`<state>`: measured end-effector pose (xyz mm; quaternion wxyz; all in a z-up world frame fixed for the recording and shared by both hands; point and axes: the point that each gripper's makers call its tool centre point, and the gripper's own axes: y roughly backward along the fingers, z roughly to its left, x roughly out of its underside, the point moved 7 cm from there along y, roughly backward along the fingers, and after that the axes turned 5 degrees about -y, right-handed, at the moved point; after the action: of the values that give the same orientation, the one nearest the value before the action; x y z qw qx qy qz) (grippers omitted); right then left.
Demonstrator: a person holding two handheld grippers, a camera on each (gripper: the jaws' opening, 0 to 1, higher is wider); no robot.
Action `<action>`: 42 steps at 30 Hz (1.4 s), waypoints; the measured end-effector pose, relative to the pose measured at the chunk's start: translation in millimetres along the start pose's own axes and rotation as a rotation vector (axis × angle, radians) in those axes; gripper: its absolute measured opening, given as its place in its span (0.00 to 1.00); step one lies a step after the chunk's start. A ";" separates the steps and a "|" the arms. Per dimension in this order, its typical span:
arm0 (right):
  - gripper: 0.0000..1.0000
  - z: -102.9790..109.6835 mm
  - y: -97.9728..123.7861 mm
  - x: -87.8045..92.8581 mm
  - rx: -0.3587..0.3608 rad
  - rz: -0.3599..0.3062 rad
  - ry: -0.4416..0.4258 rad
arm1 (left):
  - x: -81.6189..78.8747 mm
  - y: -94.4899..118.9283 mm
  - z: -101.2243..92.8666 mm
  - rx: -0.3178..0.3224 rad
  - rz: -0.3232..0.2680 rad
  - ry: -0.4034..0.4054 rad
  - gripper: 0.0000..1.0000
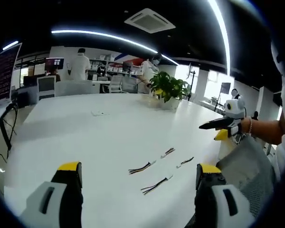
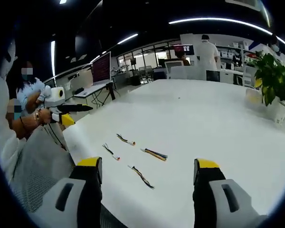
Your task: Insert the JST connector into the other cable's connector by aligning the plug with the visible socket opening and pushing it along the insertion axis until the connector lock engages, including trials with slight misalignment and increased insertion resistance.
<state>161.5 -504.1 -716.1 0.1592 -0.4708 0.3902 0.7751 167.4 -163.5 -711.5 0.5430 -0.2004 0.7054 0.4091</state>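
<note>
One white table [image 1: 85, 137] carries a potted plant [image 1: 168, 90] at its far side. Both grippers, left [image 1: 140, 173] and right [image 2: 148, 167], hover spread and empty above four short cables [image 1: 154, 185] lying loose.

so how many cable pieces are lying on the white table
4, loose on the white table ahead of both open tools: left cable, nearest cable, farthest cable, rightmost cable. None looks hidden.

Open office: white desk [image 1: 109, 137], potted plant [image 1: 168, 88] at 1 o'clock, ceiling light strips [image 1: 104, 35], wall monitor [image 1: 54, 63] at 11 o'clock.
</note>
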 end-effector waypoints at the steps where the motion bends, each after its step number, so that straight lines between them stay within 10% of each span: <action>1: 0.77 -0.9 -0.9 -1.0 -0.001 0.001 0.004 | -0.1 -1.4 0.5 0.004 0.003 -0.001 0.99; 42: 0.67 -32.9 -51.4 -24.1 -0.070 0.070 0.134 | -8.9 -65.3 22.6 0.128 0.060 -0.119 0.99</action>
<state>225.2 -492.8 -727.2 0.0889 -0.5129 0.3888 0.7602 231.5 -185.2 -728.4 0.5833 -0.1194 0.7023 0.3902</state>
